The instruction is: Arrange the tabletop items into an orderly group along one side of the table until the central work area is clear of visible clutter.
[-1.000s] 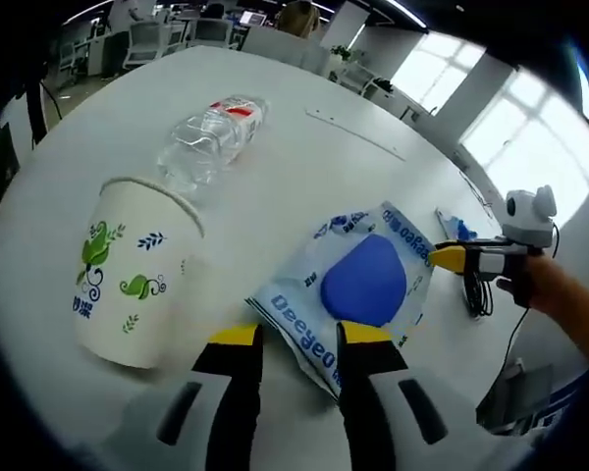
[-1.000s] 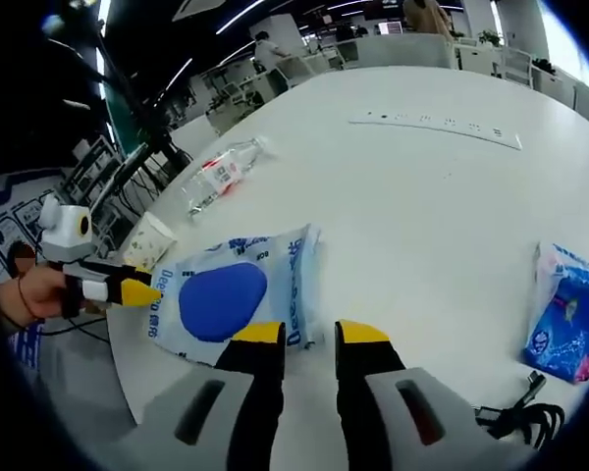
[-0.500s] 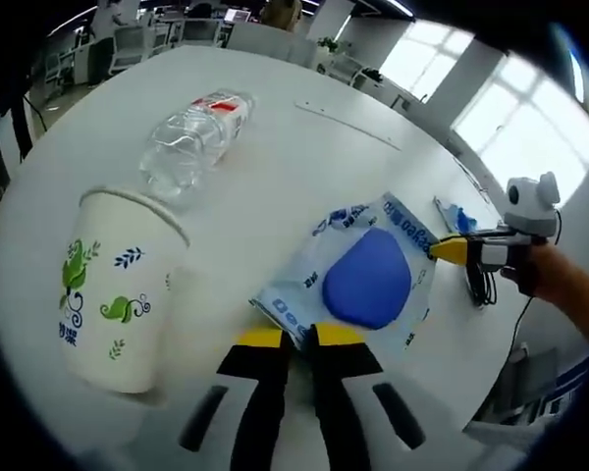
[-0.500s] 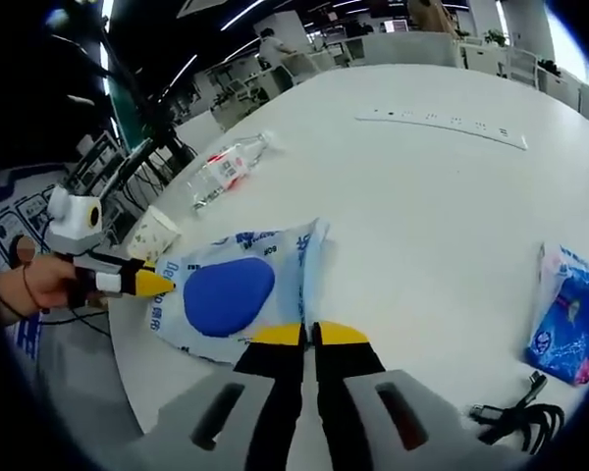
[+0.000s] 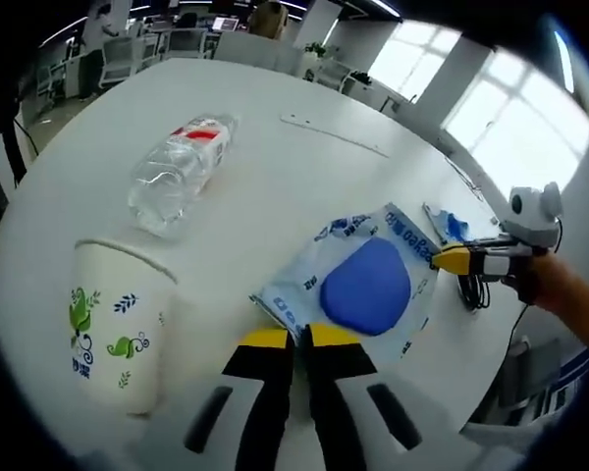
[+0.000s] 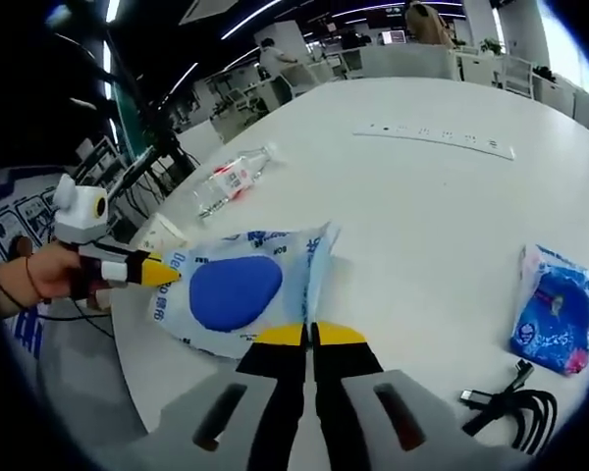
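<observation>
Both claws, left [image 5: 293, 339] and right [image 6: 308, 336], are clamped on opposite edges of the white-and-blue plastic wipes pack [image 5: 363, 285] on the white surface [image 5: 275, 167]; a leaf-printed paper cup [image 5: 113, 329] stands at nine o'clock.

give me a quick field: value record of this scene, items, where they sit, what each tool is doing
surface: round white table
large wipes pack: flat on the table, pinched at opposite edges by both tools
left tool: shut on the large wipes pack's near edge
right tool: shut on the pack's other edge
paper cup: upright, left of the pack in the left gripper view
water bottle: on its side beyond the cup
small blue packet: apart, near the table edge
black cable: coiled beside the small packet
</observation>
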The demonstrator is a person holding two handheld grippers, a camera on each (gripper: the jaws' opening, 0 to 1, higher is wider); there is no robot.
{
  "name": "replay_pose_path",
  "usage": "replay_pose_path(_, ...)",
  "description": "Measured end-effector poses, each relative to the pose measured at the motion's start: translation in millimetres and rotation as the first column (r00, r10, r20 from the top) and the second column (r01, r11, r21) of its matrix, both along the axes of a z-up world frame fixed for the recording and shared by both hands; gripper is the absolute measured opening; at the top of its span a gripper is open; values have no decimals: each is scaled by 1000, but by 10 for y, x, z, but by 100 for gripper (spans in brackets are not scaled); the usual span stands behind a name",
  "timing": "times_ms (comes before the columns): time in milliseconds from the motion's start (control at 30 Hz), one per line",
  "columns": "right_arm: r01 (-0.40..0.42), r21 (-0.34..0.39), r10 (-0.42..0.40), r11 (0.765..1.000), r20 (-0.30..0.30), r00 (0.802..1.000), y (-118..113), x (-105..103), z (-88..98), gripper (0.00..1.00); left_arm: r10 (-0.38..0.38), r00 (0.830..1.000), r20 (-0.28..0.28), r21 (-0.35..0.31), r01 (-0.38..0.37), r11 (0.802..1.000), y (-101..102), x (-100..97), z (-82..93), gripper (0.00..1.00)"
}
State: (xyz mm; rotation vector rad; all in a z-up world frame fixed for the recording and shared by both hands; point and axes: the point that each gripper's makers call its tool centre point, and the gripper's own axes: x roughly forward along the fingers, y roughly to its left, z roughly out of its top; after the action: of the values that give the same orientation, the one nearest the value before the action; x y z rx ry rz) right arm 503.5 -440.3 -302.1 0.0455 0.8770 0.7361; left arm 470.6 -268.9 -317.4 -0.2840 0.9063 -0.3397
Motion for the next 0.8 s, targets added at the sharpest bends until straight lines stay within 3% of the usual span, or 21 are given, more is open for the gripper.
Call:
replay_pose_path(433,67,28,-68,997,46,997,-225,38,200,0,-73,996,50,1,73,997,-159,178,232,1)
replay_pose_path(800,140,48,-144,989,81,986,-442,48,361,0,-172,981,91,23,170,985,-381,426,450,1)
